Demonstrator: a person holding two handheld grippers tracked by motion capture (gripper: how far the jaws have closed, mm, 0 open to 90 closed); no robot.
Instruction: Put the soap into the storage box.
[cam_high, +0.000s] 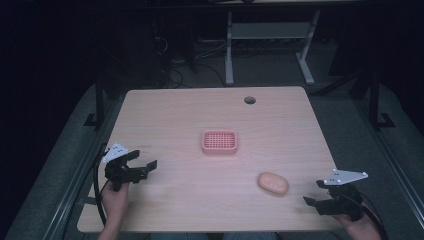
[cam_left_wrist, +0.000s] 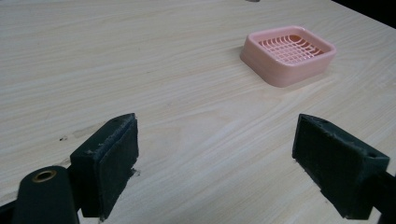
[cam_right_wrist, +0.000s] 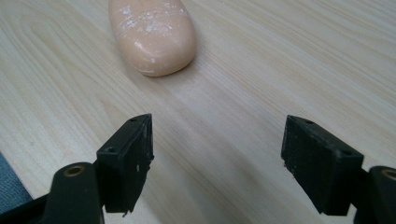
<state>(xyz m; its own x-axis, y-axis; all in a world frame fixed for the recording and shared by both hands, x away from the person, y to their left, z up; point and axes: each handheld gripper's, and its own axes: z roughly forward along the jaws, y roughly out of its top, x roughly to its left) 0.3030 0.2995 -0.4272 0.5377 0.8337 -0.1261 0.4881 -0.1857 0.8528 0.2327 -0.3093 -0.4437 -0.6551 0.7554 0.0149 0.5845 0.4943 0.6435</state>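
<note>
Matt pale wood table (cam_high: 170, 112), glossy pink plastic dish (cam_high: 219, 141), chalky-streaked soap (cam_high: 273, 183)

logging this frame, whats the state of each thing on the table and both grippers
soap: lying flat on the table, free of both grippers, white scuffs on top
soap dish: upright, empty, apart from the soap
left gripper: open, empty, pointed toward the dish
right gripper: open, empty, just short of the soap
table: bare wood, round hole near the far edge

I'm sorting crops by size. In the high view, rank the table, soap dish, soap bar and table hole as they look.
1. Table
2. Soap dish
3. Soap bar, slightly smaller
4. Table hole
</note>
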